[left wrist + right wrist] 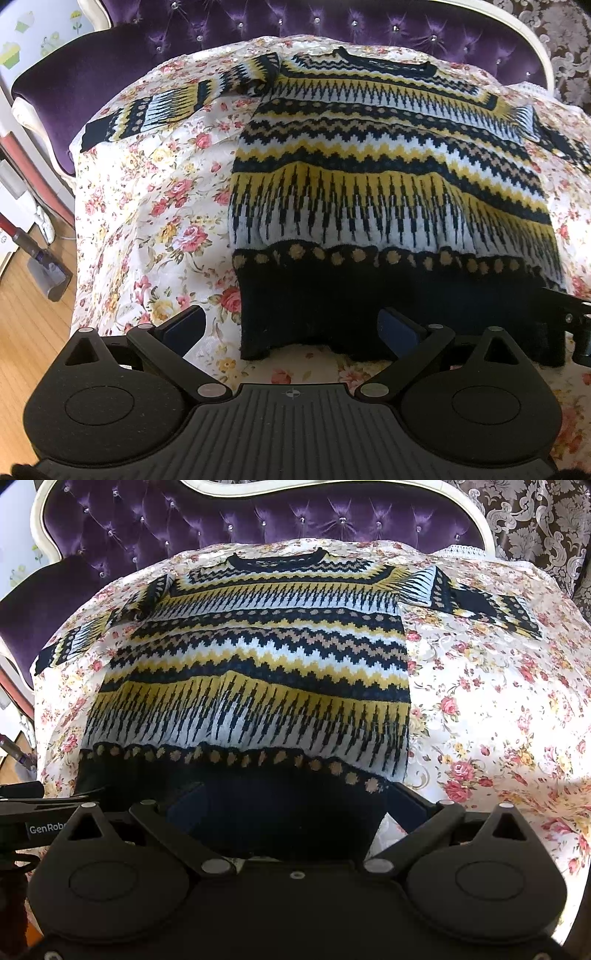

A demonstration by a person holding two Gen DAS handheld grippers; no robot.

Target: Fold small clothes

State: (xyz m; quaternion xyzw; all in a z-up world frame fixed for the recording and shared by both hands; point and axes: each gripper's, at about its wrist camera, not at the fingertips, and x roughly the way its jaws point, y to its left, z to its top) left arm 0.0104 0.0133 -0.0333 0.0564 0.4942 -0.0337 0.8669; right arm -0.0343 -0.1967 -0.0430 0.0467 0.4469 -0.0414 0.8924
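Note:
A small knitted sweater (369, 162) in black, yellow, white and tan zigzag bands lies flat, front up, on a floral cloth (147, 206), both sleeves spread sideways. It also shows in the right wrist view (258, 664). My left gripper (291, 325) is open, its fingers straddling the left corner of the black hem. My right gripper (291, 805) is open at the right part of the hem, with the black hem band lying between its fingers. The other gripper shows at the frame edge in each view.
The floral cloth (498, 701) covers a purple tufted sofa (295, 26) with a cream frame. A wooden floor (26, 325) and a vacuum head (51, 273) are to the left. Patterned wallpaper (535, 520) is behind on the right.

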